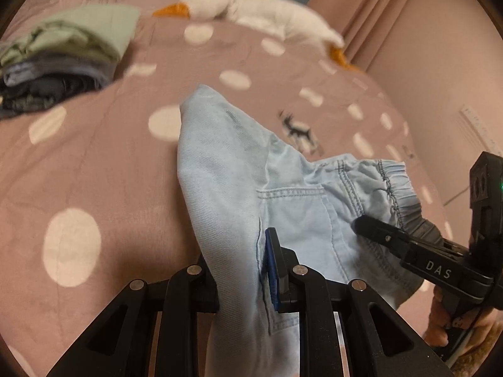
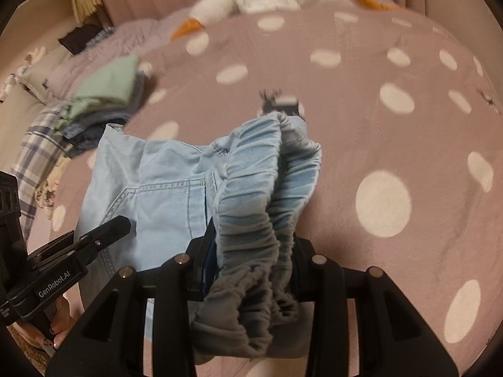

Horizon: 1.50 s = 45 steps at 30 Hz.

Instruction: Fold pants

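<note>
Looks like mid-carry: left gripper (image 1: 242,270) pinches the pants (image 1: 239,169) by a side seam, right gripper (image 2: 251,251) clamps the bunched waistband, pants dangling ahead over the bed (image 1: 94,163), so next they probably need laying flat.

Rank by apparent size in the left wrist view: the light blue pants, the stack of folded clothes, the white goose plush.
1. Light blue pants, largest by far, though they hang right at the lens.
2 and 3. Stack of folded clothes and white goose plush look about alike; both are blurred and farther back, so unranked.
</note>
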Available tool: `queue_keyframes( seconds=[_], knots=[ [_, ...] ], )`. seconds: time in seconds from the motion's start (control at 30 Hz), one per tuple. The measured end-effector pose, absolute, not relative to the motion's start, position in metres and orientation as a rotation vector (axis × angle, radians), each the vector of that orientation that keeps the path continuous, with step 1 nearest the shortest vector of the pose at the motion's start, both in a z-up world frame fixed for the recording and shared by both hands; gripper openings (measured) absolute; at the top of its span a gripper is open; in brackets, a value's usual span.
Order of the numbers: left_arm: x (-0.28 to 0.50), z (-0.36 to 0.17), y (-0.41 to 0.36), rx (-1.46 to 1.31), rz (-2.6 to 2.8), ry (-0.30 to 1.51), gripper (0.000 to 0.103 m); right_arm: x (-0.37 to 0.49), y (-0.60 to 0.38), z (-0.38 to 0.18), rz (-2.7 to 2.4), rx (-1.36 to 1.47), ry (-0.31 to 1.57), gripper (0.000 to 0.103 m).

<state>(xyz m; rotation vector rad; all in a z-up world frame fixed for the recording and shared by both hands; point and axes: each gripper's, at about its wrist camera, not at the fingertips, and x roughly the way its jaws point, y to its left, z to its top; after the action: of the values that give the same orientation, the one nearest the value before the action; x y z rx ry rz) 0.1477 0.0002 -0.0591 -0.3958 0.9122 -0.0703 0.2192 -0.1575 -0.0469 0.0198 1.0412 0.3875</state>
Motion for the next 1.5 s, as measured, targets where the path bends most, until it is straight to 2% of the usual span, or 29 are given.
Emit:
queue_keyframes(
  seconds=[0.17,0.33,0.47,0.63,0.67,0.77,0.83,0.97,1.03,1.2,1.5],
  knots=[
    [0.155,-0.086,0.004,-0.423,-0.014,0.999,0.025,0.225,-0.157,-0.083,0.344,0.009,1.124,0.052],
    [0.151,-0.086,0.007,-0.445,-0.006,1.004,0.032,0.223,-0.157,-0.083,0.333,0.013,1.119,0.058],
    [0.14,-0.083,0.008,-0.461,-0.018,1.028,0.04,0.219,-0.162,-0.082,0.29,0.028,1.131,0.068],
    [0.111,-0.063,0.018,-0.512,-0.014,1.029,0.046,0.195,-0.172,-0.065,0.246,0.033,1.118,0.074],
    [0.104,-0.053,0.019,-0.502,-0.006,1.009,0.051,0.19,-0.175,-0.059,0.251,0.036,1.108,0.076],
    [0.082,-0.019,0.024,-0.509,0.007,0.903,0.078,0.171,-0.182,-0.033,0.25,0.045,1.04,0.081],
    [0.069,0.002,0.024,-0.501,-0.003,0.849,0.086,0.158,-0.186,-0.011,0.25,0.051,0.984,0.084],
    [0.045,0.037,0.016,-0.453,-0.018,0.765,0.089,0.134,-0.189,0.022,0.269,0.061,0.889,0.098],
    [0.037,0.049,0.011,-0.437,-0.03,0.738,0.093,0.122,-0.189,0.037,0.284,0.056,0.842,0.099],
    [0.024,0.064,-0.002,-0.403,-0.067,0.704,0.097,0.103,-0.19,0.06,0.3,0.054,0.764,0.102],
    [0.017,0.064,-0.016,-0.338,-0.04,0.739,0.1,0.084,-0.191,0.065,0.3,0.039,0.738,0.102]
  ],
)
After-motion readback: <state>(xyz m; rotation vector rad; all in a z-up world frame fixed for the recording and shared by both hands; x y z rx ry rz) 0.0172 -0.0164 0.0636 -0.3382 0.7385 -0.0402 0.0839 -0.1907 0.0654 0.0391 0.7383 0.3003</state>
